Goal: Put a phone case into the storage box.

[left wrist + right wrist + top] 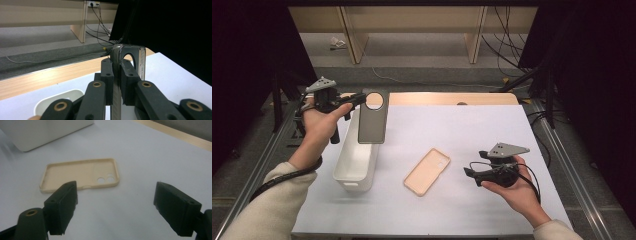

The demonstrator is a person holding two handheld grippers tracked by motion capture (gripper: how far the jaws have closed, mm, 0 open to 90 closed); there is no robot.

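The left gripper (358,98) is clamped on a dark grey phone case (373,116) — flat, with a big round camera cutout near the top — hanging upright over the white bin (357,159). The right gripper (468,172) sits wide open with nothing in it — just beside a tan phone case (427,171) lying face-up on the table (492,130).

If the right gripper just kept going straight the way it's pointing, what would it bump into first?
Probably the beige, flat, soft-looking phone case lying open side up on the white table cover. The open right gripper aims at it with nothing between, though it may slide just past the case's near edge.
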